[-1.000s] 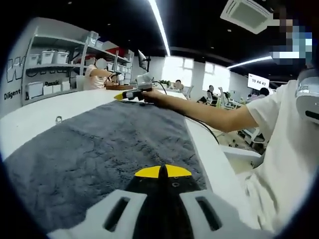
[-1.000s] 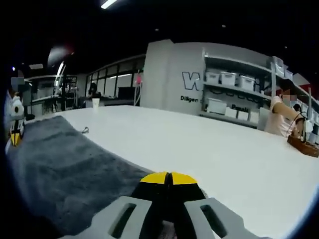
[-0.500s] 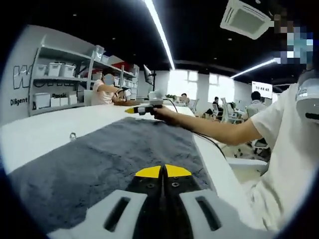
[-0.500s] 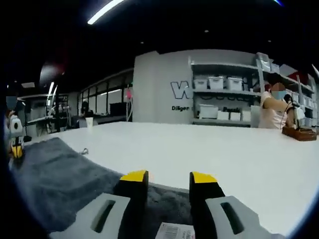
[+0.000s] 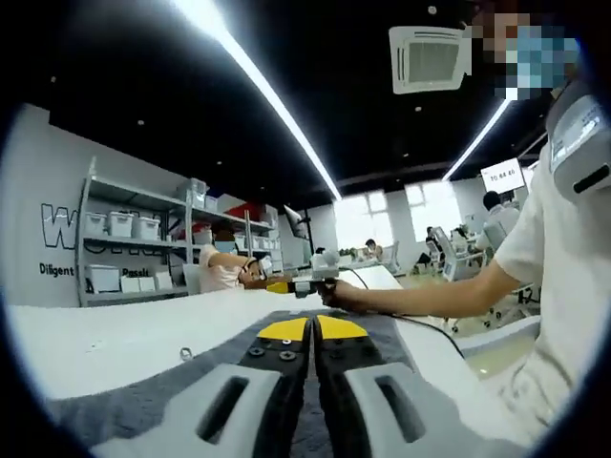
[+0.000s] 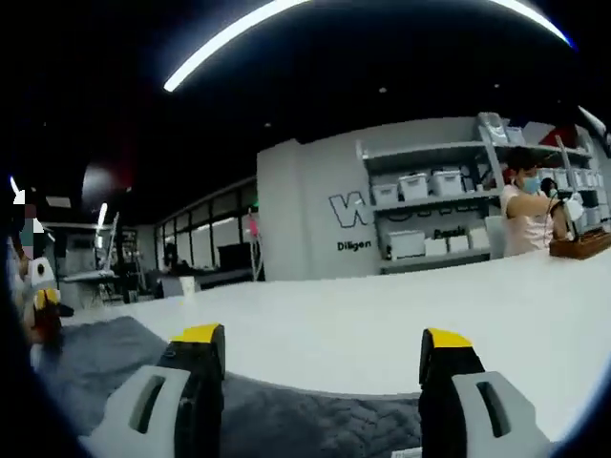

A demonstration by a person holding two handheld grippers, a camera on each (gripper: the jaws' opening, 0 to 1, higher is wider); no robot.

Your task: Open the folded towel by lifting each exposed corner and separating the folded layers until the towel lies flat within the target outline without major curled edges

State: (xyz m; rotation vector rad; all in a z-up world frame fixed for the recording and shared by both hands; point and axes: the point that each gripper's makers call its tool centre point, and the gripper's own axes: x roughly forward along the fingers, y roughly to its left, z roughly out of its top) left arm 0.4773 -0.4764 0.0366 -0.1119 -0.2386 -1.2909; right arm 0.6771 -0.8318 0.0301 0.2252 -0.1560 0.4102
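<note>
We see the left tongs (image 5: 311,327) closed over the grey towel (image 5: 153,405); the right tongs (image 6: 320,342) gape open above the white worktop (image 6: 382,315), shelves (image 6: 430,215) far behind.

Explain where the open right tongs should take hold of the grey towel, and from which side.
Probably the towel's near edge, just ahead of the right tongs. Come in low from the table side, one jaw under and one over: the towel lies flat, so its edge is the one liftable part.

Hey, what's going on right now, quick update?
Left gripper shut, low over grey towel. Right gripper wide open above towel edge. White table beyond; nothing in the way.
</note>
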